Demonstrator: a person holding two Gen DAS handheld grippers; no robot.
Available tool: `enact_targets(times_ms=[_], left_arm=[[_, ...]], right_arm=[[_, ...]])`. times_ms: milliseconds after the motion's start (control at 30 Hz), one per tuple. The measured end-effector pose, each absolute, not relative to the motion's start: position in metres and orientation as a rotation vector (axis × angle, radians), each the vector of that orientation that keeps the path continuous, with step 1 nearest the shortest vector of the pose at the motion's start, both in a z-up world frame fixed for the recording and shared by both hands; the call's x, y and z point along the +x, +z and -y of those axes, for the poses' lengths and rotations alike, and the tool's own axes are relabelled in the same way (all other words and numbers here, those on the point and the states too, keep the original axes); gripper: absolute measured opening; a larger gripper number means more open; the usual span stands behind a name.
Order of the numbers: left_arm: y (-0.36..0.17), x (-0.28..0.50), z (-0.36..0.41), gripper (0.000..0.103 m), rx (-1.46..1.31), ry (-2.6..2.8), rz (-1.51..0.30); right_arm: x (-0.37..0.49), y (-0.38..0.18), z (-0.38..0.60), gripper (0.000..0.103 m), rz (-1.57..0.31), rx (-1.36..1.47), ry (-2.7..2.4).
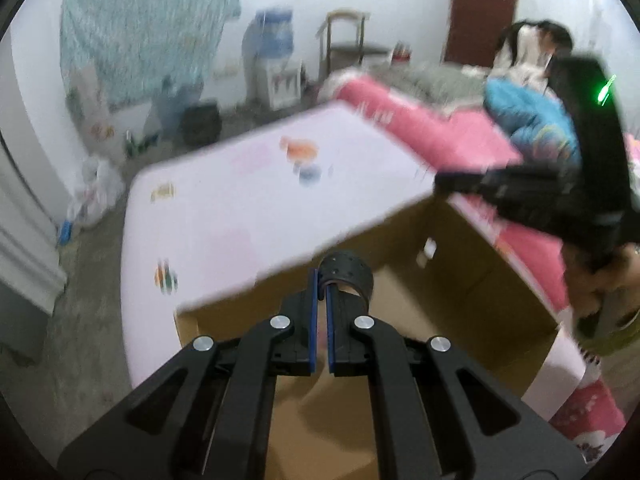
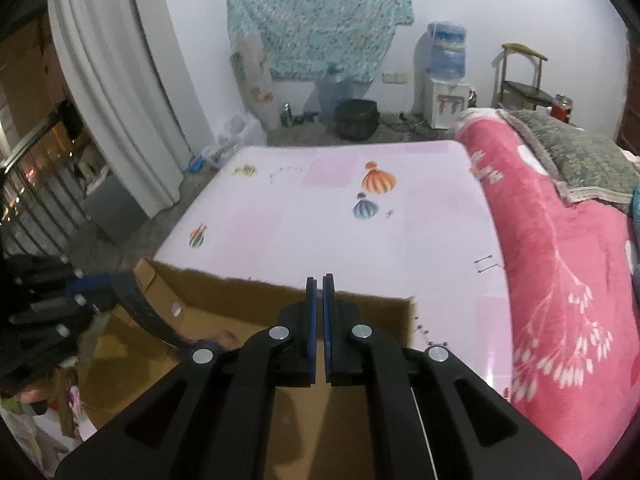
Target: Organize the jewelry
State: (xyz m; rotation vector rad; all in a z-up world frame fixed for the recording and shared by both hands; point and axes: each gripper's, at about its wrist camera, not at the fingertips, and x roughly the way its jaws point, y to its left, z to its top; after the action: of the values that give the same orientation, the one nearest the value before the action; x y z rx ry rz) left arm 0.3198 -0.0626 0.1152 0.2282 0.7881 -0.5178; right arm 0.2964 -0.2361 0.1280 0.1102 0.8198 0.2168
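Note:
My left gripper [image 1: 322,286] is shut on a black perforated strap, like a watch band [image 1: 348,276], held above an open cardboard box [image 1: 460,280]. The same strap [image 2: 140,308] shows at the left in the right wrist view, hanging from the left gripper [image 2: 96,284] over the box [image 2: 248,304]. My right gripper [image 2: 319,280] is shut with nothing between its fingers, over the box's far wall. It also shows at the right in the left wrist view [image 1: 444,180]. Small dark jewelry pieces [image 2: 486,264] lie on the pink table [image 2: 400,240].
A pink flowered blanket [image 2: 560,280] covers a bed right of the table. A thin chain [image 2: 286,171] lies at the table's far side. A water dispenser [image 2: 446,80], a chair [image 2: 520,76] and a black bin [image 2: 356,118] stand by the far wall.

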Motion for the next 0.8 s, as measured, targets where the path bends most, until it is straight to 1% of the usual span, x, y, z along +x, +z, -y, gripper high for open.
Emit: enact_targets(times_ms=[67,133,233,300,367,433,500,567,633,667,700,800], left_arm=[[0.128,0.321,0.063,0.003,0.175,-0.541,-0.726],[0.129,0.325,0.063,0.003,0.133,-0.558,-0.724],[0.105,0.332,0.064,0.004,0.204,-0.504,-0.760],[0.077,0.336,0.056,0.004,0.244,-0.463,-0.838],[0.060,0.338,0.046,0.003,0.313,-0.384,-0.864],[0.055,0.337,0.035,0.005,0.349,-0.352,-0.872],[0.058,0.337,0.026,0.018,0.337,-0.350,-0.889],[0.065,0.333,0.021,0.018,0.339,-0.349,-0.869],[0.072,0.328,0.021,0.022,0.358,-0.352,-0.843],[0.075,0.324,0.021,0.028,0.368,-0.354,-0.828],[0.078,0.323,0.021,0.032,0.371,-0.354,-0.814],[0.087,0.316,0.015,0.032,0.346,-0.353,-0.787]], right_arm=[[0.296,0.130,0.241,0.003,-0.816,0.114,0.212],[0.294,0.129,0.244,0.003,-0.815,0.110,0.206],[0.291,0.124,0.246,0.003,-0.822,0.110,0.204],[0.290,0.121,0.248,0.003,-0.830,0.108,0.208],[0.289,0.118,0.247,0.003,-0.834,0.094,0.206],[0.289,0.117,0.244,0.003,-0.835,0.077,0.208],[0.289,0.115,0.241,0.003,-0.837,0.072,0.215],[0.290,0.114,0.237,0.003,-0.840,0.063,0.222],[0.291,0.114,0.232,0.003,-0.845,0.055,0.230],[0.291,0.114,0.229,0.003,-0.851,0.055,0.238],[0.291,0.114,0.225,0.003,-0.859,0.055,0.249],[0.292,0.111,0.212,0.005,-0.910,0.055,0.298]])
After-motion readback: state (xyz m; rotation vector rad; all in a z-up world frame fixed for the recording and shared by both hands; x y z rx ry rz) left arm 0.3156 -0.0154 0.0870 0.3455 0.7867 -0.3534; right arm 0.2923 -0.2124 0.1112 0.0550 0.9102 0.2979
